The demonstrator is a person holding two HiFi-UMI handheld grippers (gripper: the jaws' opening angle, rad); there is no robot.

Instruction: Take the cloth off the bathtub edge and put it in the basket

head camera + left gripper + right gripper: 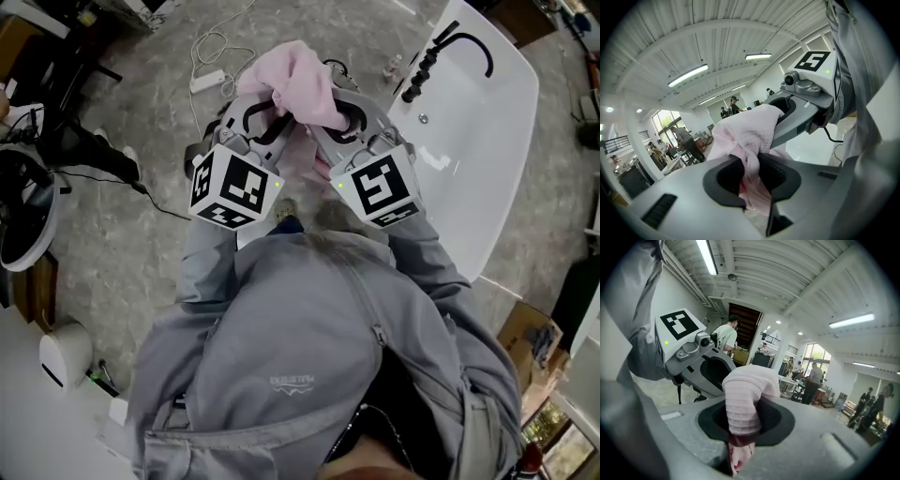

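Head view: pink cloth point(295, 84) was bunched and held off the white bathtub point(497, 131), at its 9 o'clock, between left gripper point(261, 120) and right gripper point(345, 114); no basket showed. Left gripper view: fingers were clamped on a thin twisted fold, the rest heaped at 12 o'clock; judged light, limp, unbreakable. Right gripper view: fingers were clamped on a ribbed fold; any gathered fold looked a fit hold.
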